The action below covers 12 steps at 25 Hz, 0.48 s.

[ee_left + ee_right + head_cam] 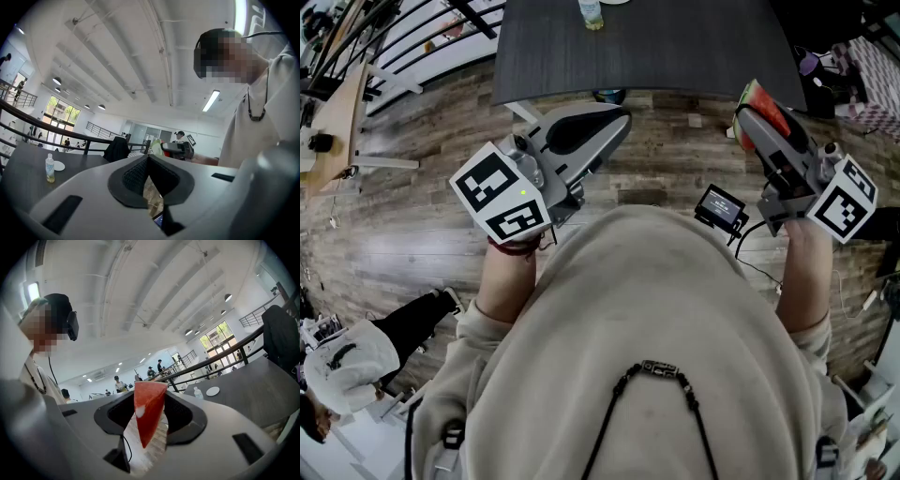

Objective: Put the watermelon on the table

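A red watermelon slice (761, 105) with a green rind sits between the jaws of my right gripper (752, 117), which is shut on it just off the near right corner of the dark table (647, 47). The right gripper view shows the wedge (147, 413) standing point down between the black pads (180, 413). My left gripper (614, 122) hovers near the table's front edge, jaws shut with nothing in them; in its own view the pads (136, 176) meet at the top. That view also catches the slice (157, 147) held off to the right.
A small bottle (591, 14) and a white plate (213, 391) stand on the table's far side. A black jacket (281, 333) hangs on a chair behind it. Railings (422, 37) run at left; another person (347, 366) is at lower left, clutter (862, 66) at right.
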Available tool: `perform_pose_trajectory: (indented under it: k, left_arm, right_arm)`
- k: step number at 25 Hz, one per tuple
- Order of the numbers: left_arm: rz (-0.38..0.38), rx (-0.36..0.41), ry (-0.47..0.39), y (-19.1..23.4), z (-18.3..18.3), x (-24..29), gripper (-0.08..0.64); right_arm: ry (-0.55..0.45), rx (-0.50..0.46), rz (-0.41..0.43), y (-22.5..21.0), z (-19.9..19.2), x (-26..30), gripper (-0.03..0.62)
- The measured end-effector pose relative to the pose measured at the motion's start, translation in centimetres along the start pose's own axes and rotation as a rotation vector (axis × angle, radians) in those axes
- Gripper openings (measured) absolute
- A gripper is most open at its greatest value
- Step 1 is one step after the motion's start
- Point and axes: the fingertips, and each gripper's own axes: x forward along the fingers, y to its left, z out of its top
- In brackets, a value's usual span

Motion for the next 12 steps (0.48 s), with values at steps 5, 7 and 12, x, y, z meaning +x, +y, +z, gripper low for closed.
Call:
perform_pose_trajectory:
  k: [5, 7, 12]
  left_arm:
    - [0.009, 0.01, -0.011, -0.31, 0.6, -0.16, 0.006]
    - [0.009, 0.012, -0.007, -0.52, 0.46, -0.2, 0.006]
    - [0.03, -0.007, -0.007, -0.15, 0.01, -0.25, 0.006]
  right_arm:
    - [-0.005, -0.029, 0.037, 0.9, 0.71, 0.69, 0.206]
    - [-0.01, -0.008, 0.056, 0.94, 0.67, 0.73, 0.206]
    - [-0.005, 0.0, 0.073, 0.77, 0.41, 0.63, 0.206]
